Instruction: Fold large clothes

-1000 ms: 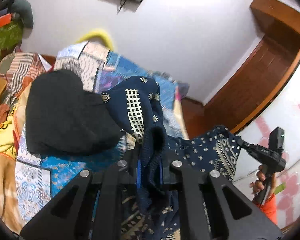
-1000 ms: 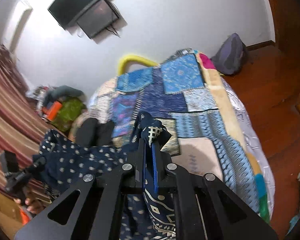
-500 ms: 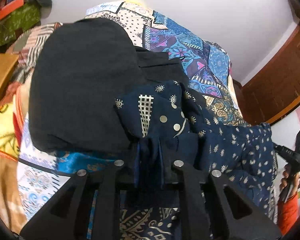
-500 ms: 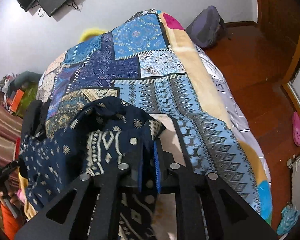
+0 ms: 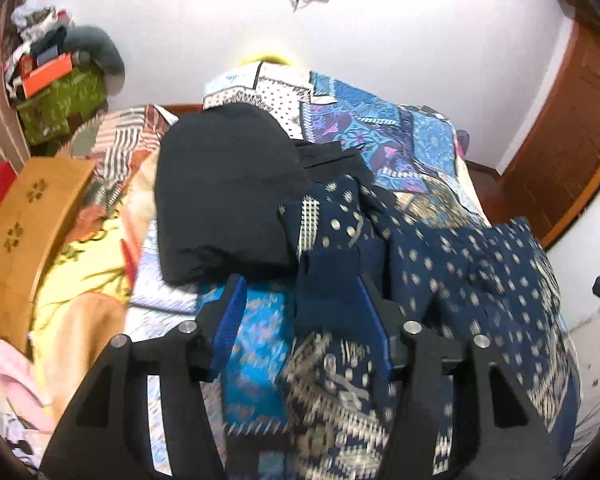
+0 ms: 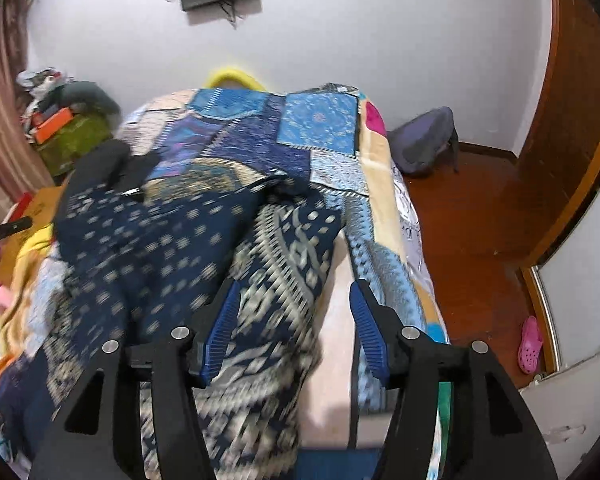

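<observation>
Navy printed garment point(image 5: 460, 280) lies dropped on the bed — both tools, pinching it earlier, now spread.

The navy garment point(image 5: 472, 280) lies crumpled on the bed, dark blue cloth printed with small pale dots, with a broad cream patterned border point(image 6: 276, 264) along 1 edge. In the left wrist view it fills the frame from 12 o'clock to 4 o'clock, a bunched fold at its 11 o'clock end resting against the black garment point(image 5: 224, 192), which sits heaped and rounded at 10 o'clock.
</observation>
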The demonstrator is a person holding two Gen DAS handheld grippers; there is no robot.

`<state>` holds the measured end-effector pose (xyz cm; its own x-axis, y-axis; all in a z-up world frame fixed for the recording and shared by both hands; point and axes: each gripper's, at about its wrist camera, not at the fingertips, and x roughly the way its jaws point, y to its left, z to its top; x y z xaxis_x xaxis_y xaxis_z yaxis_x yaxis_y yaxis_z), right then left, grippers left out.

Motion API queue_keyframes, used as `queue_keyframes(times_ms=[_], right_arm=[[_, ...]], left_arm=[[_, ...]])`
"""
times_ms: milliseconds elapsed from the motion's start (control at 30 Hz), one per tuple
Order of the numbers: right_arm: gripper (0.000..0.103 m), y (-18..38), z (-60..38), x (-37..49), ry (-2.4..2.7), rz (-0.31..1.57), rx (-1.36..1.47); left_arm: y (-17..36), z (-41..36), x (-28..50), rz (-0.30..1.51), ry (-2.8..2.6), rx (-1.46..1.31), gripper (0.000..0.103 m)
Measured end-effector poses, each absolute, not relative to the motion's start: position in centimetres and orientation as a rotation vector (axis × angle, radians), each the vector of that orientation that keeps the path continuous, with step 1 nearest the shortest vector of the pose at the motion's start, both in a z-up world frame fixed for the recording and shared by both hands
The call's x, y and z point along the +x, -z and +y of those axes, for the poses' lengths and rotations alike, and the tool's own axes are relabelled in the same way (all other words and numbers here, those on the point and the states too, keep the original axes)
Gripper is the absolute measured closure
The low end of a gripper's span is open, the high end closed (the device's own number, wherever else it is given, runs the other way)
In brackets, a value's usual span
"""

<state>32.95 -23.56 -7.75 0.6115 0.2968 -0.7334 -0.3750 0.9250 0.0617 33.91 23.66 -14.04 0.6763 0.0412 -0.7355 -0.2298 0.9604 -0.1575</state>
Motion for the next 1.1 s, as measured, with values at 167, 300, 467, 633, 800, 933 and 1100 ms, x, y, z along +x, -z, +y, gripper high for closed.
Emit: queue_keyframes(times_ms=[167, 300, 467, 633, 800, 933, 1100], right_arm=[[0.043, 6.3, -24.2, 28.2, -0.408, 0.805, -0.118], [0.041, 6.3, -24.7, 24.7, -0.411, 0.796, -0.132], [0.041, 7.8, -25.3, 22.1, -0.403, 0.825, -0.124], [0.041, 10.4, -26.2, 20.2, -0.384, 0.893, -0.071], [0.041, 13.4, -26.9, 19.1, -0.386, 0.983, -0.016], [0.041, 15.2, -26.8, 18.6, -0.393, 1.035, -0.020], [0.041, 17.4, -26.3, 18.9, -0.431, 1.116, 0.013]], left_arm=[[11.9, 22.6, 28.3, 0.820, -0.111, -0.213, 0.036], [12.5, 21.9, 24.5, 0.853, -0.079, -0.204, 0.032], [16.1, 20.7, 21.4, 0.956, -0.027, -0.207, 0.032], [20.8, 19.7, 19.5, 1.087, 0.035, -0.268, 0.032], [25.3, 19.6, 18.1, 1.209, 0.111, -0.409, 0.032], [26.9, 19.7, 17.0, 1.235, 0.194, -0.519, 0.032], [27.3, 18.5, 16.0, 1.209, 0.204, -0.505, 0.032]])
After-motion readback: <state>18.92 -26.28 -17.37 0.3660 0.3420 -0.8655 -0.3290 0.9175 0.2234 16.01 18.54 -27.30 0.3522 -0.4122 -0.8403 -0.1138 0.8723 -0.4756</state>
